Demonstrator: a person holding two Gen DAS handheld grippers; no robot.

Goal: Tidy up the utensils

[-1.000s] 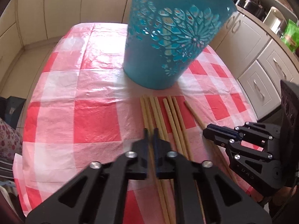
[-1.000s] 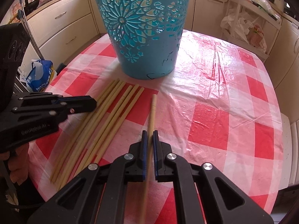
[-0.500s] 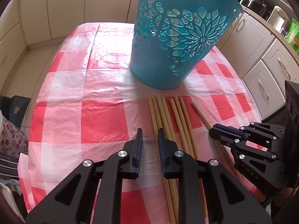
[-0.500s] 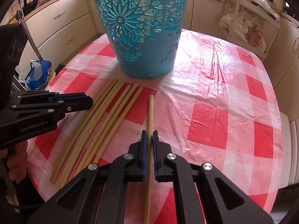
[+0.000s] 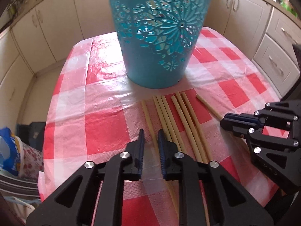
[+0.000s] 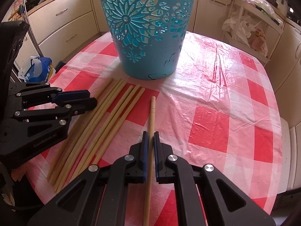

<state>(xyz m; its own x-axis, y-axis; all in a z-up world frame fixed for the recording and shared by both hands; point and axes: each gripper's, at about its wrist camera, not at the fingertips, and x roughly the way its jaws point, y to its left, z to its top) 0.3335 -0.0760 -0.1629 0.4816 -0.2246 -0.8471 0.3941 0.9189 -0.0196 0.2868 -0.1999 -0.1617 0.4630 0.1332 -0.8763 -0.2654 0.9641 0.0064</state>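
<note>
Near basket (image 5: pixel 158 37), rim cut off, left hand-held gripper (image 5: pixel 151 143) gapes; right (image 6: pixel 151 141) pinches chopstick (image 6: pixel 152 116).

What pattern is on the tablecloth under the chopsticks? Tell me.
Red and white checks, under a glossy clear plastic cover: tablecloth. Best seen in the right wrist view.

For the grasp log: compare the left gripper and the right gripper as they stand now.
The left gripper is open, its jaws straddling the leftmost chopstick; the right gripper is shut on the lone chopstick. The left works at the bundle's edge, the right at the stick lying apart. Both point toward the teal basket.
</note>
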